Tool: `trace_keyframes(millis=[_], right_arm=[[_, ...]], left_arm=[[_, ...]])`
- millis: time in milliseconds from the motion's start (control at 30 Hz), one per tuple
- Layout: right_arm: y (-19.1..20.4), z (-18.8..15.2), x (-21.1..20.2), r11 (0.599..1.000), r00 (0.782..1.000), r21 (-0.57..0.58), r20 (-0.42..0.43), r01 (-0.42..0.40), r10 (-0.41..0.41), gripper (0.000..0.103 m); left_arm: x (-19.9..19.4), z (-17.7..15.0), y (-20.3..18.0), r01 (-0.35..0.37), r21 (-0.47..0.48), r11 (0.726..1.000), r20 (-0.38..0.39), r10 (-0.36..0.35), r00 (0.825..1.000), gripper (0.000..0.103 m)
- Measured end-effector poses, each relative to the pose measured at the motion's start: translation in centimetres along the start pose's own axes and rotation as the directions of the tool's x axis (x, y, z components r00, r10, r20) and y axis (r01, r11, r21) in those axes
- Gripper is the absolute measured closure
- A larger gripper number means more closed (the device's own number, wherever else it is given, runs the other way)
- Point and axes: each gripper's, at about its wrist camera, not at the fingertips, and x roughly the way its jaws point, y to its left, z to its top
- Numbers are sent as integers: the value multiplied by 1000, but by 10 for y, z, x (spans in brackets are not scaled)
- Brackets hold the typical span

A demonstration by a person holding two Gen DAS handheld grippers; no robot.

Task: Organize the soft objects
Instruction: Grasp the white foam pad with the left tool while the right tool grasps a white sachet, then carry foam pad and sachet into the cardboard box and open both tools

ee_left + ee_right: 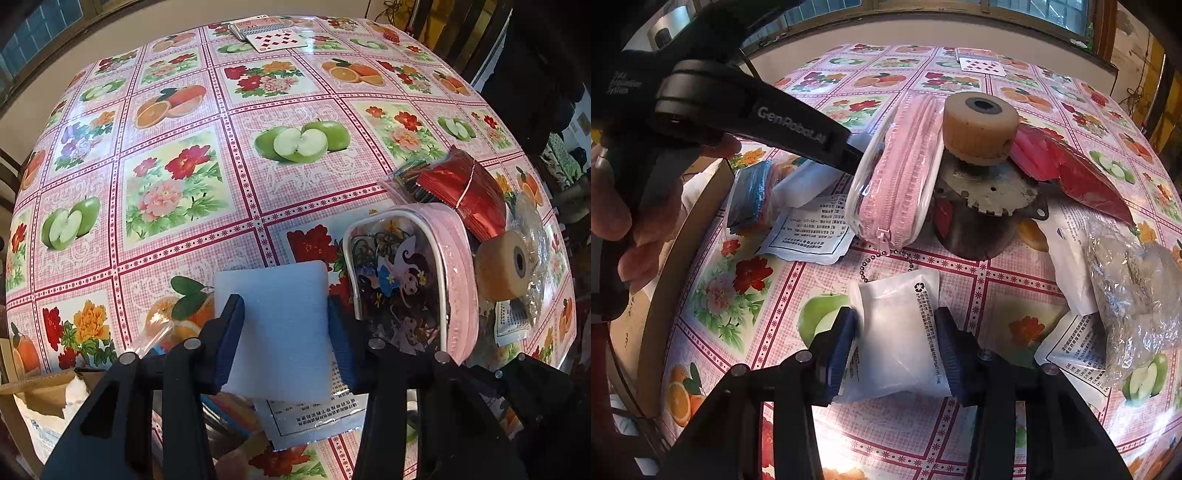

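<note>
My left gripper (286, 314) is shut on a pale blue foam pad (275, 328), held upright between its blue fingers above the table's near edge. A pink zip pouch (413, 280) with a cartoon picture stands just right of the pad. In the right wrist view my right gripper (895, 334) is shut on a white sealed packet (899, 339) with printed text, over the tablecloth. The same pink pouch (901, 173) lies ahead of it, and the left gripper's black arm (757, 122) reaches in from the upper left, held by a hand (613, 214).
A tan tape roll (979, 125) sits on a metal gear stand (990, 195). Red foil packets (472, 192), a clear crinkly bag (1134, 291), flat white sachets (809, 229) and playing cards (273, 35) lie on the fruit-print tablecloth (184, 177). A cardboard box (33, 391) sits below the left edge.
</note>
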Motion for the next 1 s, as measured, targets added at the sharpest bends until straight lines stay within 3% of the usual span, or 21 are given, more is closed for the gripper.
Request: trace_keyframes(millis=[133, 267, 467, 700, 1000], right_arm=[[-4, -7, -5, 999, 999, 20, 7, -39, 38, 58], [-7, -12, -11, 998, 998, 40, 15, -56, 56, 58], [-3, -13, -29, 996, 996, 45, 58, -76, 73, 58], [7, -9, -45, 993, 989, 49, 103, -111, 105, 58], [33, 4, -58, 985, 977, 26, 133, -172, 167, 58]], left_arm=[[-20, -10, 5, 30, -22, 999, 28, -29, 999, 79], [-32, -22, 10, 38, -50, 998, 52, -36, 998, 84], [-47, -39, 19, -8, -72, 997, 68, 13, 998, 86], [-72, -53, 31, -12, -97, 995, 112, 22, 993, 88], [-110, -78, 50, 56, -149, 987, 197, -26, 980, 89]])
